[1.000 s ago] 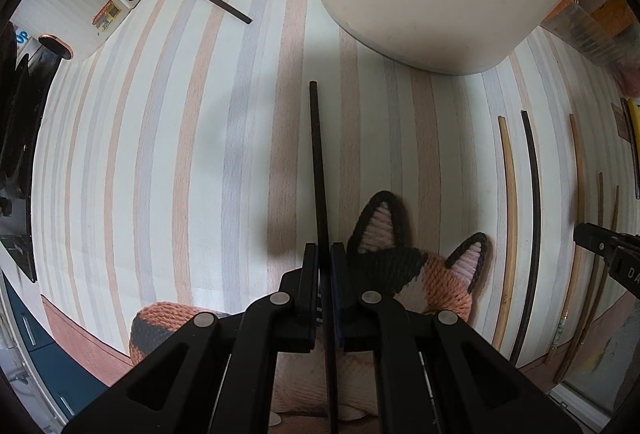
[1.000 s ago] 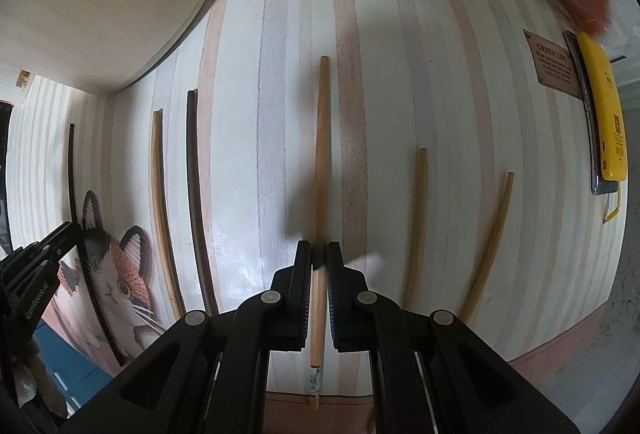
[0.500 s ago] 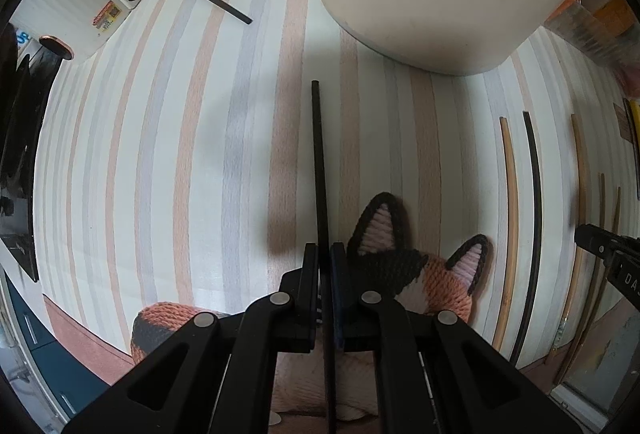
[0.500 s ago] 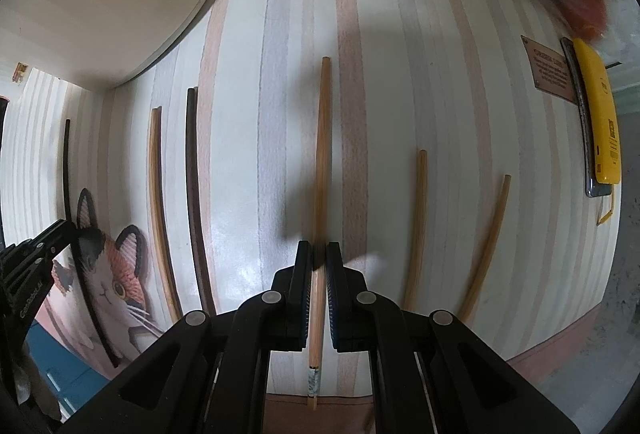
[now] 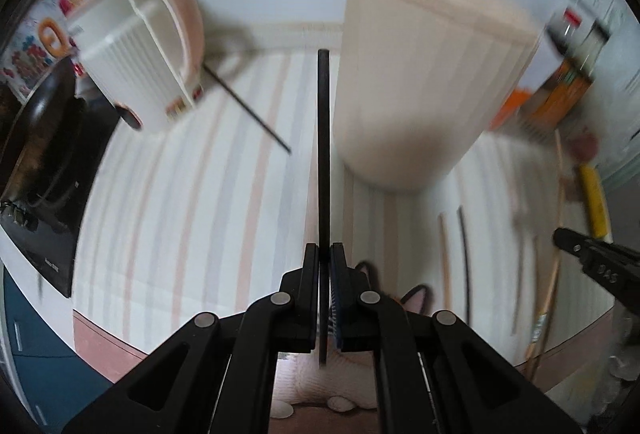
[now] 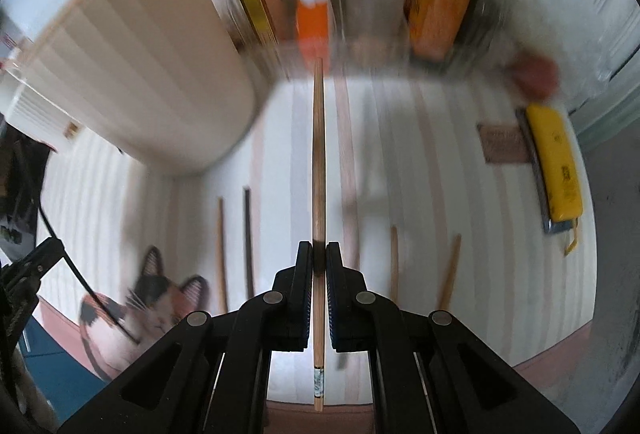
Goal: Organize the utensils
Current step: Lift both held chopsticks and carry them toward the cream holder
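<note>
The left gripper [image 5: 324,266] has its jaws pressed tight on a black chopstick [image 5: 323,154], which sticks straight out ahead of the fingertips and clear of the striped tablecloth [image 5: 180,214]. The right gripper [image 6: 319,262] pinches a wooden chopstick [image 6: 318,154] the same way, its printed tail end poking back between the fingers toward the camera. Ahead of the left claw and a little to its right stands a tall cream holder [image 5: 420,74] with a few sticks already poking out of its top; from the right claw that same holder sits ahead and off to the left. More chopsticks lie on the cloth below: a light one [image 6: 220,250] and a dark one [image 6: 248,242] just left of the right claw, two more wooden ones [image 6: 394,262] to its right. A cat-shaped mat [image 6: 152,310] sits between the two claws, down near the table edge. Another dark stick [image 5: 248,114] lies ahead-left of the left claw, by a white and pink appliance [image 5: 136,54]. Much is blurred.
</note>
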`<state>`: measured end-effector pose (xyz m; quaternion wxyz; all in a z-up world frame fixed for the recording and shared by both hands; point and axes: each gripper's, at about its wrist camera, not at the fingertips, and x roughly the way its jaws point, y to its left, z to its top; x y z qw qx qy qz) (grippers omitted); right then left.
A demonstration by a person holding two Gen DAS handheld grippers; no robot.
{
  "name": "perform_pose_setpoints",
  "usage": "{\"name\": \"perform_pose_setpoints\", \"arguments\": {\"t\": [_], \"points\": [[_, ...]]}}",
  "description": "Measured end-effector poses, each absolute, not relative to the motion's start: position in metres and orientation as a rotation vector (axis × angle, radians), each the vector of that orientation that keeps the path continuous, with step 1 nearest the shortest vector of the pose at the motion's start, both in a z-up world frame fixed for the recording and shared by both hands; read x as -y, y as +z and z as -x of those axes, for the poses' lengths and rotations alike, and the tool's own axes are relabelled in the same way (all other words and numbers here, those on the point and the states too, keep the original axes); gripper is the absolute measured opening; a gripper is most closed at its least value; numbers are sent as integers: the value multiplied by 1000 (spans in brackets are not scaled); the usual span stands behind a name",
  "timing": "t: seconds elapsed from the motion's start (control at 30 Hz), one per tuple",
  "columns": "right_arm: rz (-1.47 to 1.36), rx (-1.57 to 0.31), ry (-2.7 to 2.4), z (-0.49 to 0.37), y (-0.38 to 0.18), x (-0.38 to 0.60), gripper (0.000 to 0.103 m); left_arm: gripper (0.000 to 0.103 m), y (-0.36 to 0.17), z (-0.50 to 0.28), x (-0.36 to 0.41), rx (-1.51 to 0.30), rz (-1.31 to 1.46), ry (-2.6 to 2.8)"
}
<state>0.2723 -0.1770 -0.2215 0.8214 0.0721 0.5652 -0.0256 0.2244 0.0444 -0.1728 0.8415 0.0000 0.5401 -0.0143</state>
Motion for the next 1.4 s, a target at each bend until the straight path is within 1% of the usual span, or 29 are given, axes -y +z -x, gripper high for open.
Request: {"name": "perform_pose_setpoints", "arguments": {"t": [0.2,0.47,0.73,0.93,1.13,1.4], "points": [[-200,-1089,-17,-271,-170,175,7,3,-116,-216,-54,-1001,65,-33],[-221,-936,52,-288,-94,169,7,2,-49,-234,-69,-838,105,-41],[-252,-811,117,-315,-28,159,7,2,11,-246,-72,-737,143,-69],[-277,-724,144,-339,10,153,7,2,47,-259,-62,-683,158,-126],[-345,-625,134,-372,22,154,7,3,53,-291,-42,-694,136,-168],[-399,-496,107,-410,1,153,7,3,12,-346,-27,-825,134,-186]]}}
